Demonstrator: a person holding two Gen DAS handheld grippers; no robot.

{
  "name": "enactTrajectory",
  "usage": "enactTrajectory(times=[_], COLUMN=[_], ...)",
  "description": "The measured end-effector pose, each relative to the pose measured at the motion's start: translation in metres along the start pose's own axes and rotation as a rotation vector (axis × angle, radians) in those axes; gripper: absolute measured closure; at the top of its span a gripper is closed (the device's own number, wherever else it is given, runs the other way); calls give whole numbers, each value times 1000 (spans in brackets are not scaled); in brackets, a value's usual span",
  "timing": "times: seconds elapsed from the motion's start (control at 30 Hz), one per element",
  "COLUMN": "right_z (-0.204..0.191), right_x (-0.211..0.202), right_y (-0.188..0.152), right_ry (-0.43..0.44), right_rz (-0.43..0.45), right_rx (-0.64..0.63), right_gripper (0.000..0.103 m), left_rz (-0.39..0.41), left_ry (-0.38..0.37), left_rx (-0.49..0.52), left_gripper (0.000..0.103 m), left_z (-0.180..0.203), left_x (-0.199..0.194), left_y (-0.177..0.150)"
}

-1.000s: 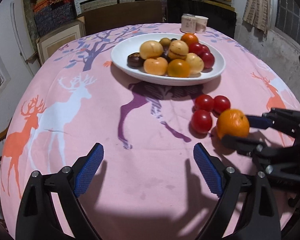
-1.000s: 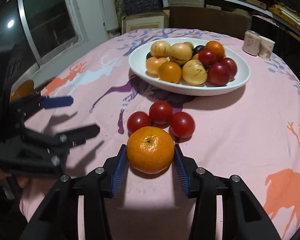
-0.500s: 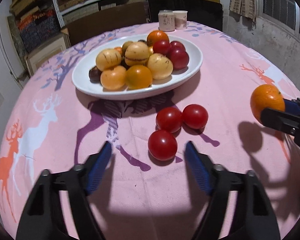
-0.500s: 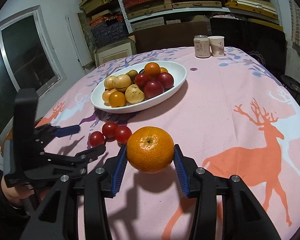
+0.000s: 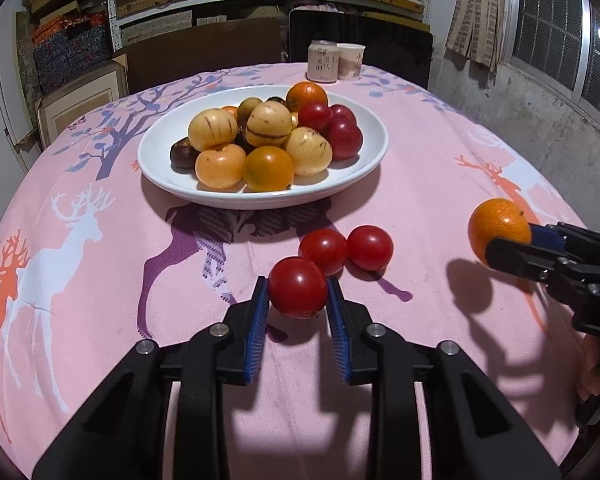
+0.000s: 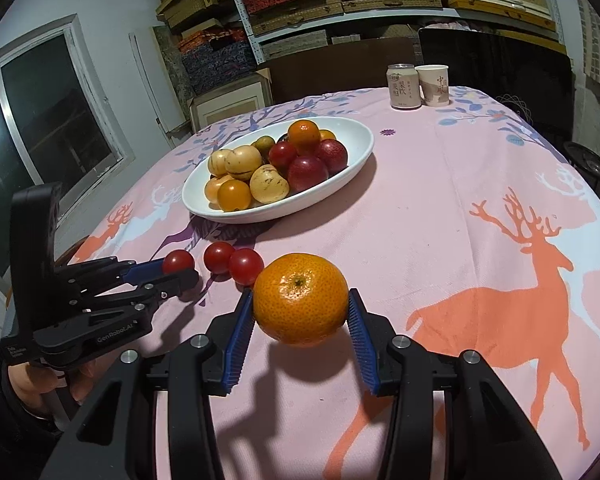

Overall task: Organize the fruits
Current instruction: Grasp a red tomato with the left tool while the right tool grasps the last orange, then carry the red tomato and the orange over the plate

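Tomato (image 5: 298, 287) pinched in left tool (image 5: 298, 300) (angled downward); orange (image 6: 301, 304) in right tool (image 6: 301, 320).

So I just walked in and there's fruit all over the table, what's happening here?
A person is sorting fruit with a hand-held claw in each hand. The left claw is shut on a red tomato, next to two more tomatoes lying on the pink tablecloth. The right claw holds an orange just above the cloth. Behind them a white bowl is piled with mixed fruit.
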State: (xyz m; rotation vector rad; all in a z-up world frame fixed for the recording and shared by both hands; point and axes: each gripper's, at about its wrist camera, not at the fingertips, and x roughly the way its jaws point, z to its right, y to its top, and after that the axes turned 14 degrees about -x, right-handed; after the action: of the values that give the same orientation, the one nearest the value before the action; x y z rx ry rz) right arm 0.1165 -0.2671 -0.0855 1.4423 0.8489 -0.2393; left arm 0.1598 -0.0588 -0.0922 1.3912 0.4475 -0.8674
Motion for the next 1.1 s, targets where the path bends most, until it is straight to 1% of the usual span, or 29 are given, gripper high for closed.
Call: enactTrajectory(times=[0.23, 0.33, 0.43, 0.53, 0.67, 0.8, 0.9, 1.03, 1.07, 1.1], right_z=[1, -1, -5, -7, -9, -2, 1, 1, -1, -2], right_x=[0, 2, -3, -8, -2, 37, 71, 103, 107, 111], right_y=[0, 7, 29, 65, 120, 167, 184, 190, 190, 191], right_ry=[14, 54, 57, 59, 83, 89, 73, 67, 57, 50], right_rz=[0, -16, -1, 29, 61, 25, -16, -58, -64, -66], right_rx=[11, 18, -22, -52, -69, -35, -29, -26, -34, -46], right_gripper=[56, 56, 56, 56, 56, 56, 56, 56, 56, 55], left_rz=[12, 21, 52, 70, 55, 88, 71, 49, 45, 43], left_ry=[-14, -39, -36, -13, -7, 29, 42, 70, 77, 84], left_rx=[-27, -55, -51, -53, -95, -90, -100, -123, -128, -131], left_gripper=[75, 75, 75, 75, 75, 75, 75, 75, 74, 70], left_z=[-6, -12, -15, -20, -29, -31, -34, -39, -40, -41], left_x=[-14, -25, -36, -37, -21, 3, 27, 53, 57, 61], left_y=[0, 7, 20, 42, 81, 123, 151, 170, 172, 173])
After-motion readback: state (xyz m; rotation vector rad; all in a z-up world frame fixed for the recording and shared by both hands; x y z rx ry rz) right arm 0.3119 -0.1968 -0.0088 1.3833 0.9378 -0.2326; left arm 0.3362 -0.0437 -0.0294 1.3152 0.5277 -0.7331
